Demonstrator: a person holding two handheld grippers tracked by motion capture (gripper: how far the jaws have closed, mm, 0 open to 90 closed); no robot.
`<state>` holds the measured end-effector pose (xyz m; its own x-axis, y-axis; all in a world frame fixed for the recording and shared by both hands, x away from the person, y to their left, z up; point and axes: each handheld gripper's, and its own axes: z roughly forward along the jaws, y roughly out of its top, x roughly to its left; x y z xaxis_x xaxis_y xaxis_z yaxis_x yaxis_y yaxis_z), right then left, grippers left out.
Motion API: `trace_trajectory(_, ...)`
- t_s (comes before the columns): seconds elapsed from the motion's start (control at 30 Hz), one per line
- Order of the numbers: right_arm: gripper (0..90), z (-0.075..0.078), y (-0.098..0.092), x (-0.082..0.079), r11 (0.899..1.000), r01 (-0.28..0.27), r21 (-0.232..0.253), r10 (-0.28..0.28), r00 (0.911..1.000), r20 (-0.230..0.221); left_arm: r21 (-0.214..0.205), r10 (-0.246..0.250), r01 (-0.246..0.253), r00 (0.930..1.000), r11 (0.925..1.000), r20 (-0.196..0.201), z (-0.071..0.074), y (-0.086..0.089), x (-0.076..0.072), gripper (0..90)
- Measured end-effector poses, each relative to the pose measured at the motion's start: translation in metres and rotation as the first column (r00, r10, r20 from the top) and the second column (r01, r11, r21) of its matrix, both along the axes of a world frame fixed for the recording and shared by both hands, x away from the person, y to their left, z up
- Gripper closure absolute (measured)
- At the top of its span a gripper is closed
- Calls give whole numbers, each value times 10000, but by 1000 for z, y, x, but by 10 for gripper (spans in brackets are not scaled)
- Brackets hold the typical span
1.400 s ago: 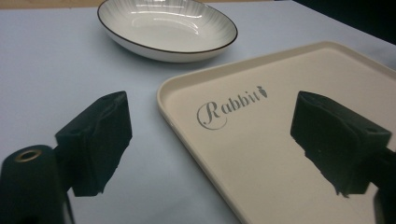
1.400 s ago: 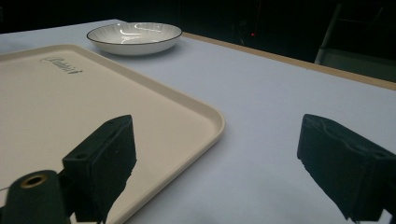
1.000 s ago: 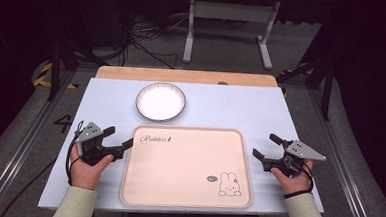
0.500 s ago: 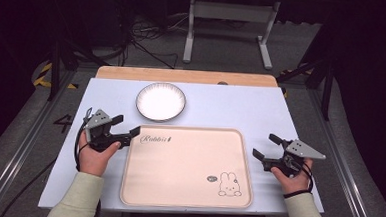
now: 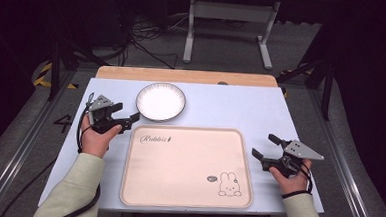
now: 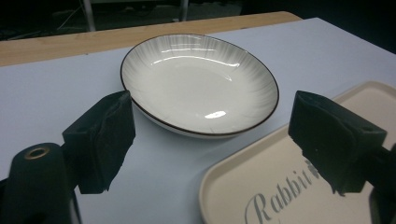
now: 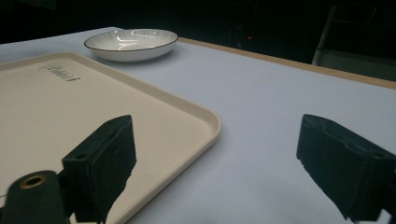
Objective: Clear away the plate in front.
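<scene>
You had not yet taken hold of anything. Starting at the left, your left gripper hung just short of the white bowl, its jaws spread wide with nothing between them, and they had just been opening a little further. In the left gripper view the bowl lay ahead of the two jaws, its near rim framed in the gap but apart from both fingers. It stood empty and upright on the pale blue tabletop, close beside the far left corner of the cream tray. The tray itself carried nothing.

So, as I judge it, the work was at its very beginning: your reach toward the bowl was nearly finished, while the grasp, the lift and whatever placement you intended, quite possibly onto the tray, all remained to be done.

Moving across to the right, your right gripper rested beside the tray's right edge, its jaws likewise spread and empty. In the right gripper view the tray's rim ran between the fingers, untouched, and the bowl sat well apart at the far end of the table.
</scene>
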<state>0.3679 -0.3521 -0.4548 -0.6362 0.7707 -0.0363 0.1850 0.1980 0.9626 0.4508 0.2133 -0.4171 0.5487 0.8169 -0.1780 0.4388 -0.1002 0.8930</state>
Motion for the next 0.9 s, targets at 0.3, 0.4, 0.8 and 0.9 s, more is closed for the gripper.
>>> trace_trajectory(0.3, 140, 0, -1, -1, 9999, 86, 118, -87, 9999, 83, -55, 406, -409, 9980, 9991, -490, 5, -1, 29, 92)
trace_trajectory(0.4, 141, 0, -1, -1, 9998, 71, 168, -73, 9999, 102, -309, 292, -309, 9981, 9990, -533, 7, -1, 37, 94)
trace_trajectory(0.8, 155, 0, -1, -1, 9998, 23, 187, -25, 10000, 93, -876, -80, -14, 9943, 9962, -1067, 7, -1, 61, 113)
trace_trajectory(0.9, 154, 0, -2, -1, 9997, 31, 238, -32, 10000, 64, -719, 163, -227, 9960, 9972, -880, 6, -2, 65, 135)
